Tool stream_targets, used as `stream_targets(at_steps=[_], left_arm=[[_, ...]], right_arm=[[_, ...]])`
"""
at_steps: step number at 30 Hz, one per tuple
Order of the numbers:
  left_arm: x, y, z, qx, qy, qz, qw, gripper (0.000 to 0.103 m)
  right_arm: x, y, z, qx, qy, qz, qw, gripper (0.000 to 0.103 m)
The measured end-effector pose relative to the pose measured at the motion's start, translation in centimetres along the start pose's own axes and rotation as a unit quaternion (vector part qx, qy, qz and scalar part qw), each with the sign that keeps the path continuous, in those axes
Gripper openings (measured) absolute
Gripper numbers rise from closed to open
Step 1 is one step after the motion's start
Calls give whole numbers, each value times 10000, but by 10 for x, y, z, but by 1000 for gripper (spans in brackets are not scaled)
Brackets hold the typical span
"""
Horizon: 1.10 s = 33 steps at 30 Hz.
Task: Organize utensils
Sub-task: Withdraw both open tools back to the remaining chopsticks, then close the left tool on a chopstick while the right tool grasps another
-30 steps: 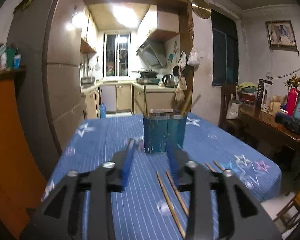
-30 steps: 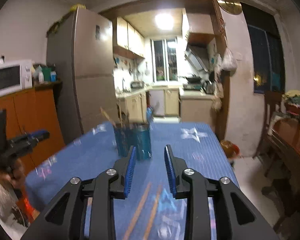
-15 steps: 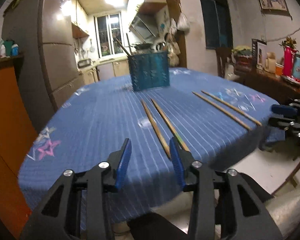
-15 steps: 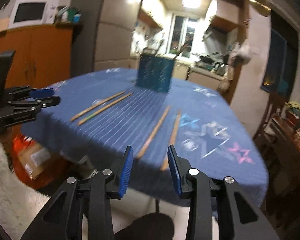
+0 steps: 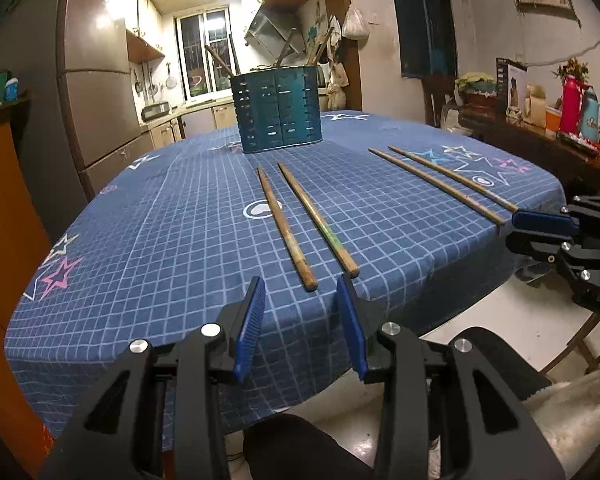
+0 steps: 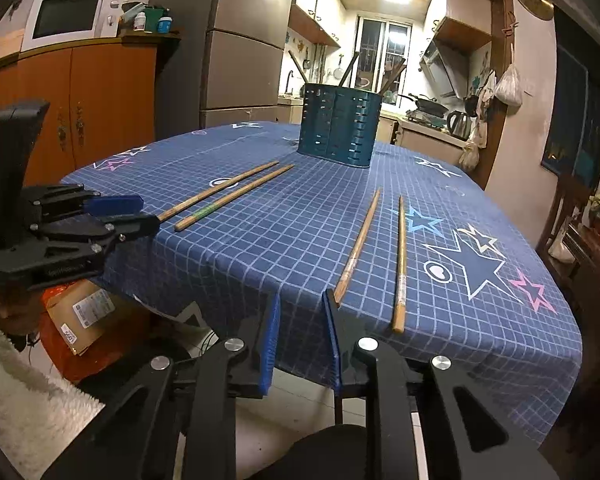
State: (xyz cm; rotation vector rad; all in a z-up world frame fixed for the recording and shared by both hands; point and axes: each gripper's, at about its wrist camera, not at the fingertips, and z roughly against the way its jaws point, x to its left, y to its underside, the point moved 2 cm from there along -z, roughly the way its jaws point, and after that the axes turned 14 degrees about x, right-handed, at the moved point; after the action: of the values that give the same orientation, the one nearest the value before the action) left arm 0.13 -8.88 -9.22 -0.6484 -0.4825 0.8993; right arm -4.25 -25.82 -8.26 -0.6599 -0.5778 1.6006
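Currently, scene: a tabletop (image 5: 148, 240) covered by a blue grid-patterned cloth with star prints is seen from its near edge by both wrist cameras.
Utensil holder: a teal perforated utensil holder (image 5: 278, 108) is stood upright toward the far middle of the tabletop; several sticks are seen leaning out of its top.
Left chopstick pair: two wooden chopsticks (image 5: 286, 226) are laid side by side, slightly apart, in front of the holder, with their thick ends near the tabletop edge.
Right chopstick pair: two thinner wooden chopsticks (image 6: 358, 248) are laid nearly parallel further to the right, their near ends close to the cloth's edge.
Left gripper: the left gripper (image 5: 302, 286) is held just off the near edge, with the thick ends of the left pair lying just ahead of its fingertips. Its jaws are parted and nothing is gripped; no pad is seen touching a chopstick.
Right gripper: the right gripper (image 6: 300, 302) is held low at the edge, in front of the right pair. Its jaws have just been closing to a narrow gap; the gap is empty. The near end of one chopstick is seen just above the right-hand fingertip; contact cannot be told.
Cross view: each gripper is visible at the side of the other's camera view, at the tabletop edge.
Surroundings: a kitchen doorway, a refrigerator (image 6: 240, 52) and a microwave (image 6: 70, 16) on an orange cabinet are seen behind the tabletop.
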Motion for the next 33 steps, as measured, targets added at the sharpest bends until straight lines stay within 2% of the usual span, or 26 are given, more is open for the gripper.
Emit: stream_targets(at_steps=[11, 16, 25, 33], left_arm=[[-1, -4, -7, -285, -295, 253, 9988, 35], [-3, -2, -8, -420, -358, 345, 9979, 35], [-8, 2, -8, -571, -459, 408, 9965, 35], [-10, 5, -8, -627, -505, 437, 9958, 34]], right_arm=[[-18, 2, -7, -232, 464, -549, 9971, 21], [-14, 7, -11, -458, 537, -510, 9962, 21], [-8, 13, -16, -857, 909, -569, 9905, 21], [-7, 11, -22, -915, 1092, -741, 9870, 21]])
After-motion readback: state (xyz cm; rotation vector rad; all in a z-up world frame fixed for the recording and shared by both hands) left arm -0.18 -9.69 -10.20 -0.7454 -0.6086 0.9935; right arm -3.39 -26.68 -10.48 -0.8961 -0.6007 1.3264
